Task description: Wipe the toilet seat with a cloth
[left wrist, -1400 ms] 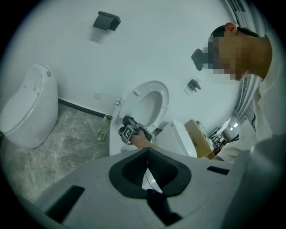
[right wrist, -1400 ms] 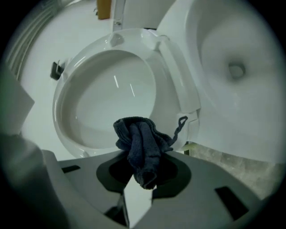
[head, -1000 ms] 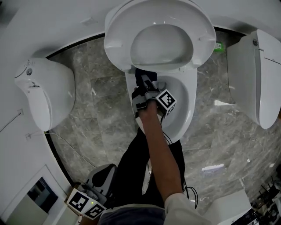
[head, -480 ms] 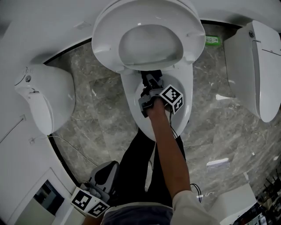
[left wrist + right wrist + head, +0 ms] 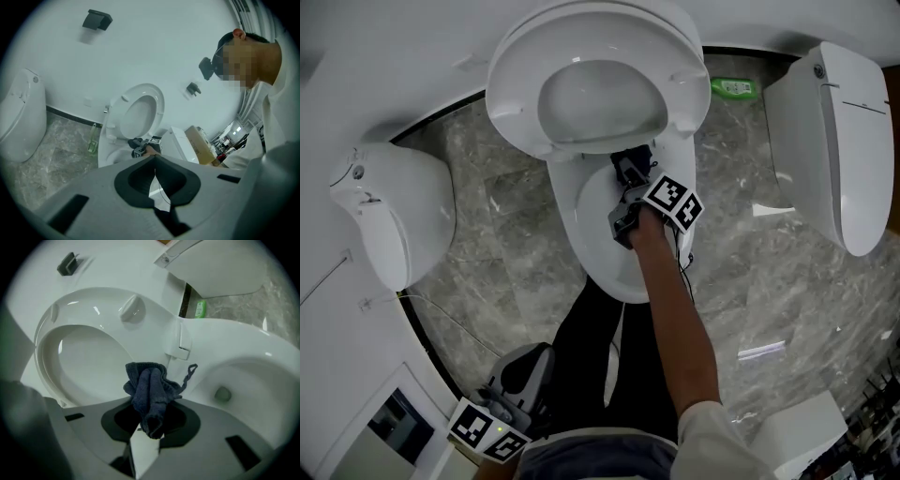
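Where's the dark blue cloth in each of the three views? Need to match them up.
Head view: cloth upper centre, at the tip of the right gripper, below the seat hinge.
Left gripper view: cloth a small dark patch at centre, over the bowl.
Right gripper view: cloth lower centre, clamped between the jaws.
Shared landmark: raised toilet seat.

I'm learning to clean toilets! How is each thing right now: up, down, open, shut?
toilet seat: lifted up.
toilet bowl: uncovered.
cloth: bunched up.
right gripper: fingers shut on the cloth.
left gripper: fingers shut, holding nothing.
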The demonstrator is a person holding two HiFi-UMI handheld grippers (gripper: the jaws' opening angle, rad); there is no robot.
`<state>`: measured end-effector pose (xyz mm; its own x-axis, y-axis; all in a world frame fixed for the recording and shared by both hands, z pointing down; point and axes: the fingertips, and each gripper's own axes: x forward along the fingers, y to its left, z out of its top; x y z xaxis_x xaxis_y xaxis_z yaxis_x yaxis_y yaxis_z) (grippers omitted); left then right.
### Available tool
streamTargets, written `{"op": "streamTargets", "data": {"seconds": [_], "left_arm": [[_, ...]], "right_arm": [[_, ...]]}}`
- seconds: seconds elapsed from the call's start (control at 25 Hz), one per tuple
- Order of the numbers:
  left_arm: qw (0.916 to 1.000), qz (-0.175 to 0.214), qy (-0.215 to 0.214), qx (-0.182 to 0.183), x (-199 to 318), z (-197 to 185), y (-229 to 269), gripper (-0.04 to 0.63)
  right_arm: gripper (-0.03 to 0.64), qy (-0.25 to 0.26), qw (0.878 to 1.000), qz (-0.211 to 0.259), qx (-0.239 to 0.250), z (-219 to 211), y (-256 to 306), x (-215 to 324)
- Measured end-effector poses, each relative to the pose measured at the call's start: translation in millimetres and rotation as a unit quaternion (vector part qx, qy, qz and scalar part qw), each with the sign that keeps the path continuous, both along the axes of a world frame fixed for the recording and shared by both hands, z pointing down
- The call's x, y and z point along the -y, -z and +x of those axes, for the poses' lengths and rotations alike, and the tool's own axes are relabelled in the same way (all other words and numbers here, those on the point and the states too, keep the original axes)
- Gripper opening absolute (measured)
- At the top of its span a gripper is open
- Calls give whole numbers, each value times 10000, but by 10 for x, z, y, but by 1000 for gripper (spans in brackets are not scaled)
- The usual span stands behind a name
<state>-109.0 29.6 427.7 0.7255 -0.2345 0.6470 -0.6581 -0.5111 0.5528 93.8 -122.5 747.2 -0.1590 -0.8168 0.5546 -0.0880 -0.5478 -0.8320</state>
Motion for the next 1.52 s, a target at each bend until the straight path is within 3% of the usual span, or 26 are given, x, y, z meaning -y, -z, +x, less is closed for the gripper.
{"op": "streamTargets", "data": {"seconds": [0.16, 0.36, 0.68, 1.12, 1.52], "left_arm": [[9999, 78, -51, 97, -39, 16, 9, 9], [9999, 65, -3, 88, -88, -5, 49, 9], [9999, 109, 56, -13, -80, -89, 147, 9], [9988, 392, 139, -266, 46, -80, 490, 9], [9963, 655, 223, -505, 203, -155, 840, 9]], "right_arm": [[91, 505, 9969, -208, -568, 168, 42, -21], [91, 1142, 9844, -457, -1256, 348, 140, -67], [91, 1621, 9618, -815, -2052, 677, 450, -73], [92, 2549, 9130, -1024, -3018, 805, 1034, 33], [92, 3331, 8566, -1132, -3774, 836, 1610, 208]]}}
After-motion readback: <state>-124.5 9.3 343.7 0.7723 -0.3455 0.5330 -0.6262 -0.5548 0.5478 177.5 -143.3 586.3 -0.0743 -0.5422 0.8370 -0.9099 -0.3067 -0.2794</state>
